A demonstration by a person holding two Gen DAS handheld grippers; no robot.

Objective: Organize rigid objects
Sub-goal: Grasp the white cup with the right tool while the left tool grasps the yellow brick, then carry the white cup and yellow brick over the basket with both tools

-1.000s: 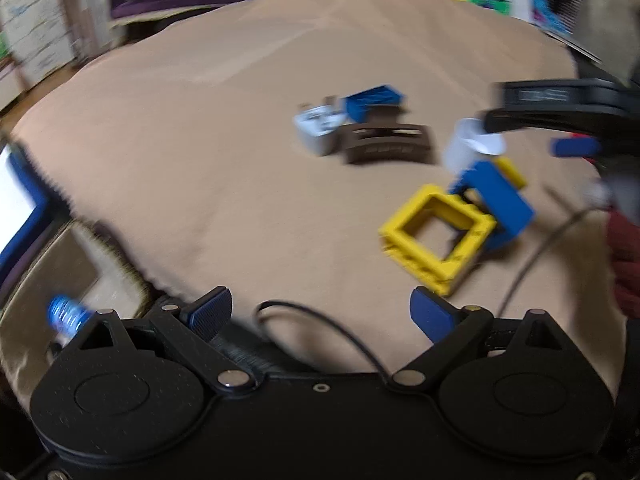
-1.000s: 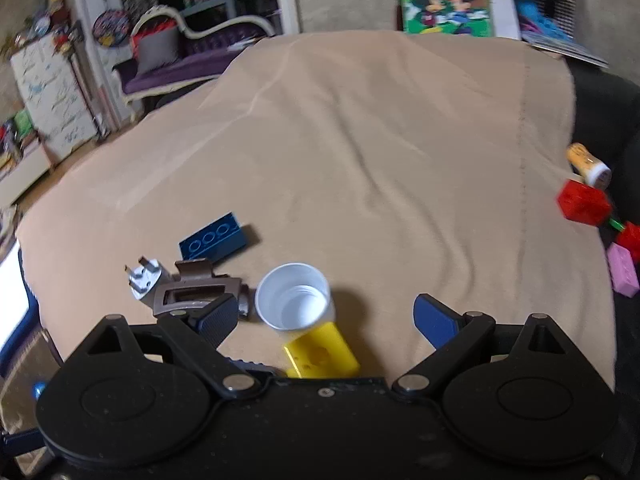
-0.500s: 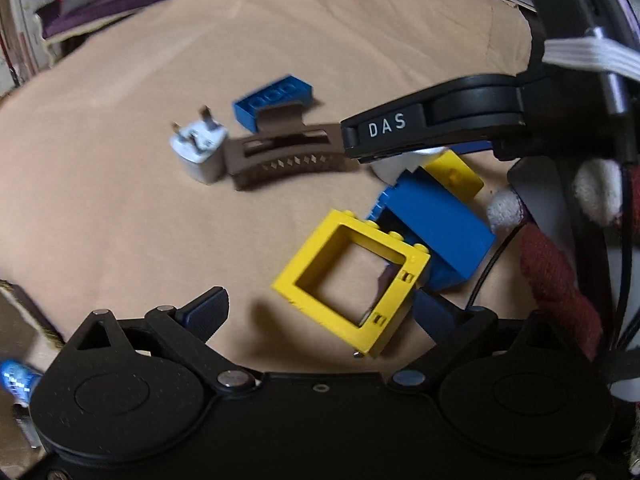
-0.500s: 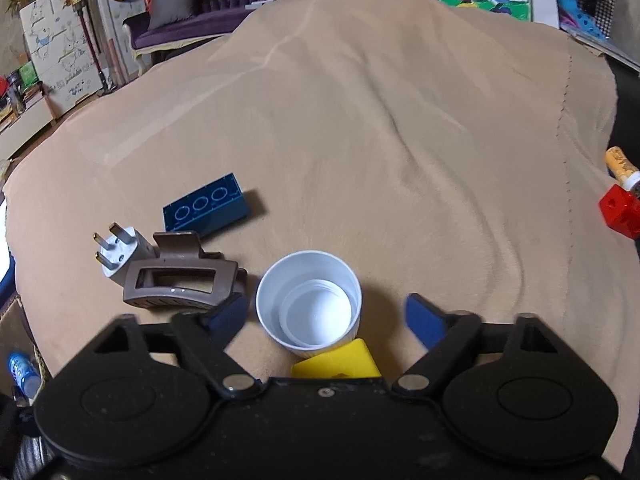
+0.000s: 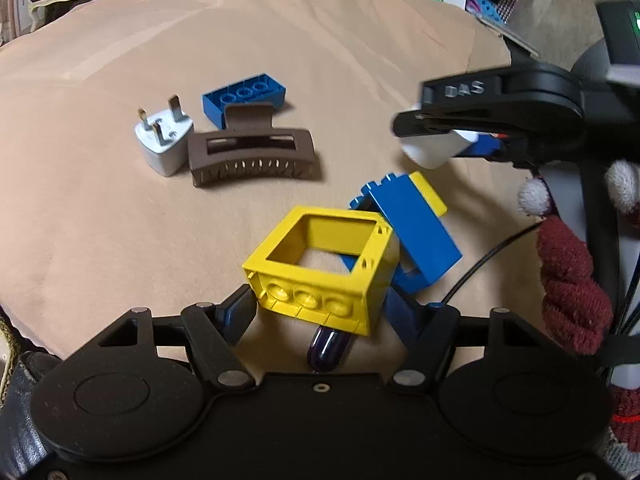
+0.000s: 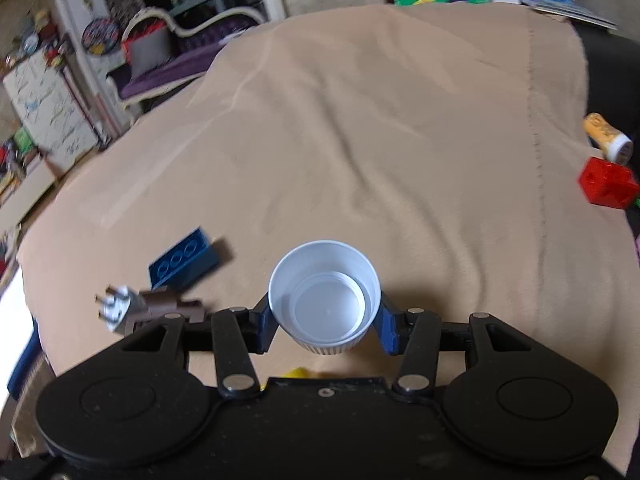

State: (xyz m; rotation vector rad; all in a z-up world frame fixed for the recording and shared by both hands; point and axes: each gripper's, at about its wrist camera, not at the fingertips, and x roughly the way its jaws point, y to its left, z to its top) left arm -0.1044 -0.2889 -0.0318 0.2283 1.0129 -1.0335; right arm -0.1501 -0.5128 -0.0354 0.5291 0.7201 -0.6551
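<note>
White cup (image 6: 325, 304): it sits between the right gripper (image 6: 325, 322) pads, mouth up. The jaws have just been closing and are now clamped on its sides.
Yellow frame block (image 5: 324, 268): it sits between the left gripper (image 5: 320, 312) pads, tipped up on one edge. The jaws have just been closing, and both pads look like they touch it.
Blue block (image 5: 416, 236): it leans on the yellow frame block, with a small yellow piece (image 5: 430, 192) behind it.
Purple thing (image 5: 326, 348): it lies under the yellow frame block, close to the left gripper. I cannot tell what it is.
Other things: a white plug (image 5: 162, 148), a brown hair clip (image 5: 252, 156) and a flat blue brick (image 5: 244, 98) sit close together on the tan blanket (image 5: 120, 60).
What could go wrong: the cup is thin, so a hard squeeze may dent it. The yellow frame block is tipped, so it may twist out of the pads. Lifting it may make the leaning blue block fall.
Only the left view shows: the yellow frame block, the leaning blue block, and the cup from the side.
Only the right view shows: the inside of the cup, a red block (image 6: 608, 184) and an orange tube (image 6: 608, 138) off at the blanket's edge.
</note>
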